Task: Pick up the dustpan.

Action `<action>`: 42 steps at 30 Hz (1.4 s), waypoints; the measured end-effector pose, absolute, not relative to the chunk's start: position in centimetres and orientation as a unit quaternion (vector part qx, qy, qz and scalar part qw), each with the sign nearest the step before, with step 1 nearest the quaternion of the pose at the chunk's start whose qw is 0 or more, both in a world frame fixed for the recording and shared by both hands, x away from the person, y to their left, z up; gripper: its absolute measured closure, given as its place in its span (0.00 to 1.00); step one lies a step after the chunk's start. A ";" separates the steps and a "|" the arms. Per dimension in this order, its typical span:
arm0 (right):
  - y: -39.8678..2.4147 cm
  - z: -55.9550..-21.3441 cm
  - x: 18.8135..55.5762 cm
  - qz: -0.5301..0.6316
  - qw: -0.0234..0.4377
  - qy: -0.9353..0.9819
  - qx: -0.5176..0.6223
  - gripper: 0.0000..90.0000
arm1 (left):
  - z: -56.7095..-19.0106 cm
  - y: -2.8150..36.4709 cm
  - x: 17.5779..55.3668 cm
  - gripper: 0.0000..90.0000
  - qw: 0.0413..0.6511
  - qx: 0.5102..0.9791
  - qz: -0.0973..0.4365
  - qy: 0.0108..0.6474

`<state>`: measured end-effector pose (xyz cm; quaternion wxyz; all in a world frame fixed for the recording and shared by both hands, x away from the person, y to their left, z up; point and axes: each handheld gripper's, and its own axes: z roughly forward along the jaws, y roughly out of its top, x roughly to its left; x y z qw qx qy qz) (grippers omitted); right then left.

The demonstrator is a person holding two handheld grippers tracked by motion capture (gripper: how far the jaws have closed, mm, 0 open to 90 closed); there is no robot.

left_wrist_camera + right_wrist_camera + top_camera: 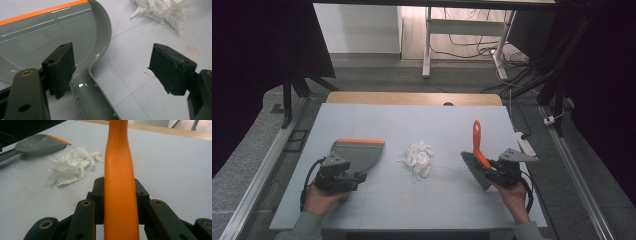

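A grey dustpan [357, 152] with an orange lip lies at the table's left, its handle pointing toward me. My left gripper [354, 176] is open, and the dustpan handle [92, 100] lies between the jaws close to the left pad [61, 67], with the right pad well apart from it. My right gripper [492, 167] is shut on the orange handle [120, 170] of a brush, whose grey bristles [474, 167] rest on the table at the right. A pile of white paper scraps [418, 159] sits midway between dustpan and brush.
The pale blue table [412, 120] has a wooden strip [412, 98] along its far edge. A white power strip [524, 142] lies just off the right side. Metal rails run along both sides, and desk legs with cables stand beyond.
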<state>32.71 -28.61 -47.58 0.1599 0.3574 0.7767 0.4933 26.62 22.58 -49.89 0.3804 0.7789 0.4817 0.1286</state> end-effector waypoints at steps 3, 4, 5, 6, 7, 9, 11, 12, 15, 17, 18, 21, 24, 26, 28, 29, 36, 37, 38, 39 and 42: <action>-28.7 -47.5 32.7 0.497 0.159 0.775 0.357 0.77 | -49.8 22.7 26.6 0.24 0.384 0.778 0.127 0.482; -28.7 -47.5 32.6 0.496 0.160 0.775 0.357 0.77 | -49.8 22.7 26.6 0.24 0.384 0.778 0.126 0.482; -28.7 -47.5 32.6 0.495 0.161 0.776 0.357 0.77 | -49.8 22.7 26.6 0.24 0.384 0.777 0.126 0.482; -28.7 -47.5 32.6 0.494 0.162 0.776 0.358 0.77 | -49.8 22.7 26.6 0.24 0.384 0.777 0.127 0.482; -28.7 -47.6 32.6 0.493 0.165 0.775 0.359 0.77 | -49.8 22.7 26.6 0.24 0.384 0.777 0.127 0.482; -28.7 -47.5 32.6 0.494 0.165 0.774 0.359 0.77 | -49.8 22.7 26.6 0.24 0.386 0.776 0.126 0.482; -28.7 -47.4 32.5 0.495 0.165 0.775 0.357 0.77 | -49.8 22.8 26.6 0.24 0.386 0.776 0.126 0.482; -28.6 -47.3 32.5 0.495 0.165 0.776 0.356 0.77 | -49.8 22.8 26.6 0.24 0.385 0.776 0.127 0.483; -28.5 -47.3 32.5 0.497 0.165 0.775 0.353 0.77 | -49.8 22.8 26.6 0.24 0.385 0.776 0.127 0.483; -28.5 -47.3 32.5 0.495 0.165 0.776 0.353 0.77 | -49.8 22.8 26.6 0.24 0.384 0.777 0.127 0.483; -28.5 -47.3 32.5 0.495 0.166 0.776 0.354 0.77 | -49.7 22.8 26.6 0.24 0.384 0.776 0.127 0.483; -28.6 -47.3 32.5 0.494 0.167 0.776 0.355 0.77 | -49.7 22.8 26.6 0.24 0.385 0.776 0.128 0.483; -28.6 -47.3 32.5 0.494 0.166 0.776 0.355 0.77 | -49.6 22.7 26.5 0.24 0.385 0.777 0.129 0.482; -28.6 -47.4 32.5 0.494 0.167 0.776 0.355 0.77 | -49.4 22.7 26.4 0.24 0.386 0.777 0.130 0.480; -28.5 -47.4 32.5 0.493 0.167 0.777 0.355 0.77 | -49.2 22.6 26.4 0.24 0.387 0.777 0.131 0.479; -28.5 -47.4 32.5 0.493 0.167 0.777 0.354 0.77 | -48.9 22.5 26.3 0.24 0.390 0.777 0.135 0.475; -28.4 -47.3 32.4 0.495 0.167 0.775 0.356 0.77 | -47.9 22.2 25.8 0.23 0.392 0.770 0.146 0.483; -28.4 -47.3 32.3 0.496 0.167 0.774 0.356 0.77 | -47.9 22.2 25.8 0.23 0.392 0.770 0.146 0.483; -28.4 -47.3 32.3 0.496 0.168 0.774 0.356 0.77 | -47.4 22.1 25.7 0.23 0.391 0.768 0.149 0.485; -28.5 -47.2 32.4 0.496 0.169 0.773 0.356 0.77 | -47.1 22.0 25.6 0.22 0.390 0.767 0.152 0.487; -28.6 -47.2 32.4 0.499 0.168 0.772 0.356 0.77 | -46.1 21.9 25.4 0.22 0.393 0.758 0.163 0.494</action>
